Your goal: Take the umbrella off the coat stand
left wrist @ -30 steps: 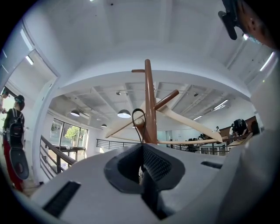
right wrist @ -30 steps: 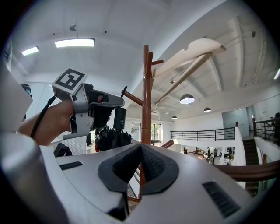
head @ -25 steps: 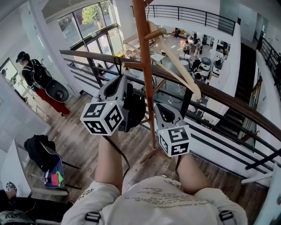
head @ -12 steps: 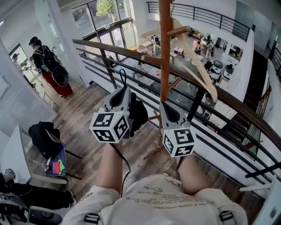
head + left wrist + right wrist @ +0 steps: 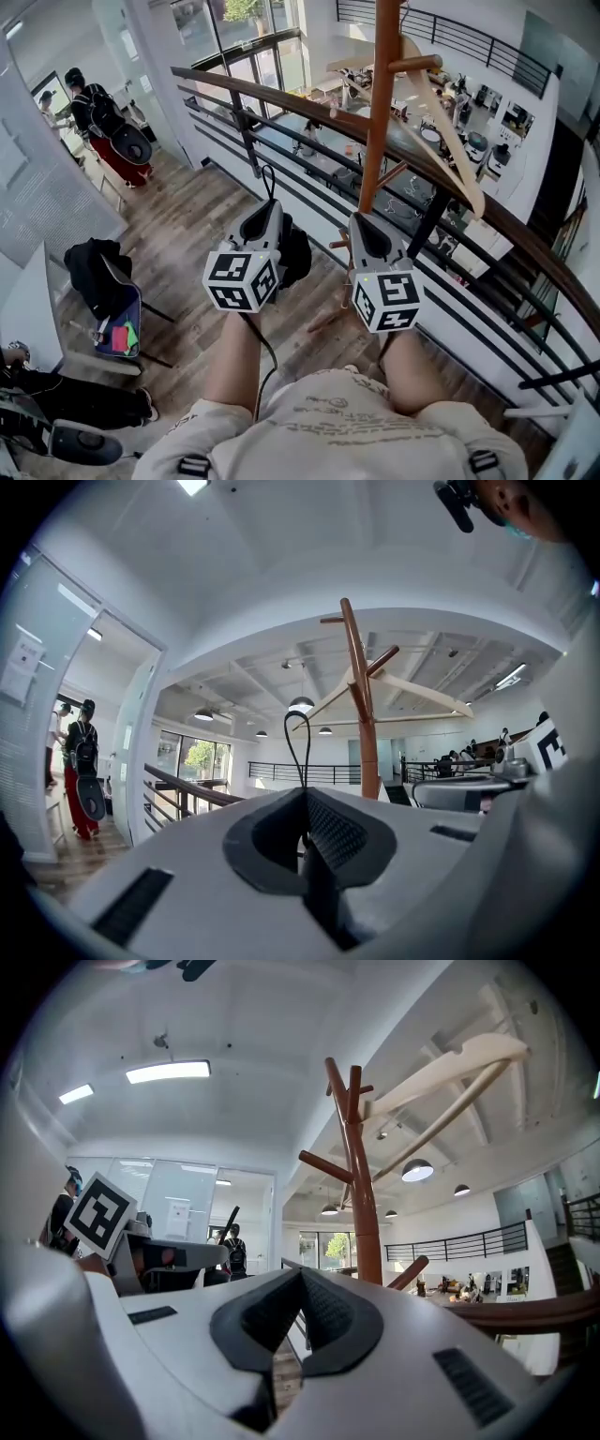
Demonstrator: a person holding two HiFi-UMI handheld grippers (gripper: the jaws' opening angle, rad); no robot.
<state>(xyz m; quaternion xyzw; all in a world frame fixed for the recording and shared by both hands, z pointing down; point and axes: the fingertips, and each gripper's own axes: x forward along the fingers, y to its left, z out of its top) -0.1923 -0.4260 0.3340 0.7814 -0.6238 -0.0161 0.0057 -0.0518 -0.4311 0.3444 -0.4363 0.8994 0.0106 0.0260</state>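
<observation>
The wooden coat stand [image 5: 377, 112] rises just beyond my grippers, in front of the railing; its pole also shows in the left gripper view [image 5: 361, 714] and the right gripper view [image 5: 361, 1194]. A folded black umbrella [image 5: 297, 255] hangs beside my left gripper [image 5: 266, 208], clear of the stand. Its thin black strap loop [image 5: 300, 747] sticks up from between the left gripper's [image 5: 305, 797] shut jaws. My right gripper [image 5: 362, 221] sits close to the pole's right side; in its own view this gripper [image 5: 300, 1277] is shut with nothing in it.
A pale wooden hanger [image 5: 450, 122] hangs on the stand's upper pegs. A dark railing [image 5: 281, 98] runs diagonally behind it, with a lower floor beyond. A person with a backpack [image 5: 94, 112] stands far left. A chair with a black bag [image 5: 98, 281] is at left.
The left gripper, still holding the strap loop, has drawn away to the left of the pole with the umbrella. The view has swung, so the stand now appears farther right.
</observation>
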